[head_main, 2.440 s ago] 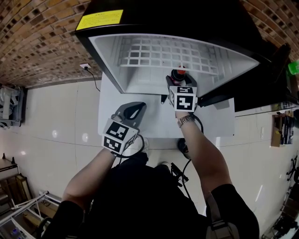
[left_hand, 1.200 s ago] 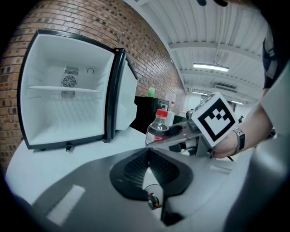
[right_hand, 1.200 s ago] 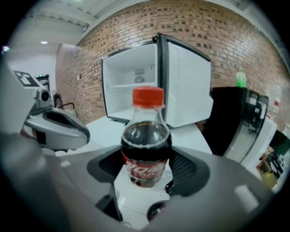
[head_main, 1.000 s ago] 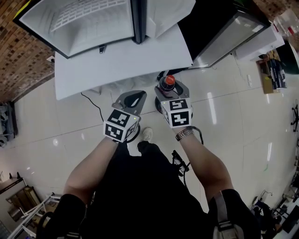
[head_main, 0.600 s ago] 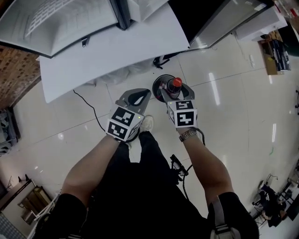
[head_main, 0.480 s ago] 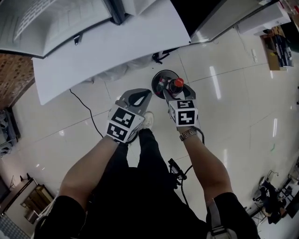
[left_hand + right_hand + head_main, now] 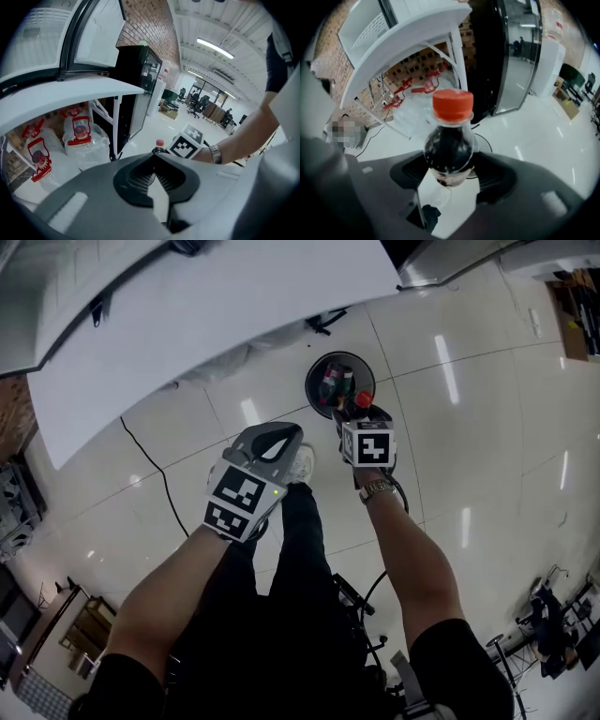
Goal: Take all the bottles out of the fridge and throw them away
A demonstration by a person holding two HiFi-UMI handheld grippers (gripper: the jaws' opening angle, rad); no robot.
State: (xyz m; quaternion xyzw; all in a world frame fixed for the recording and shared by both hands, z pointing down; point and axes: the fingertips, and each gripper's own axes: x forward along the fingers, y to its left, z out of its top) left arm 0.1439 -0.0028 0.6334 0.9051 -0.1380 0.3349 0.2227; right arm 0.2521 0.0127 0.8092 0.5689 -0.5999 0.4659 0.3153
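The right gripper point(image 7: 359, 411) has swung from the fridge point(image 7: 363, 26) and sunk low. Its jaws clamp a cola bottle point(image 7: 449, 149) of smooth clear plastic, dark-filled and red-capped, over the near rim of the round black bin point(image 7: 309, 379) on the glossy tiled floor point(image 7: 487, 427). Release looks next. The left gripper point(image 7: 292, 434) is empty, jaws closed.

black clothes point(image 7: 281, 634), silver watch point(image 7: 376, 489), grey left gripper point(image 7: 292, 435), right gripper point(image 7: 360, 411), black-white marker cubes point(image 7: 367, 443)

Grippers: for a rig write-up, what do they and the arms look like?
Left tool and right tool: grey, dark ribbed pads, each bearing a white cube with black square markers. Black cable at the right wrist, beside a metal wristwatch. Black short sleeves.
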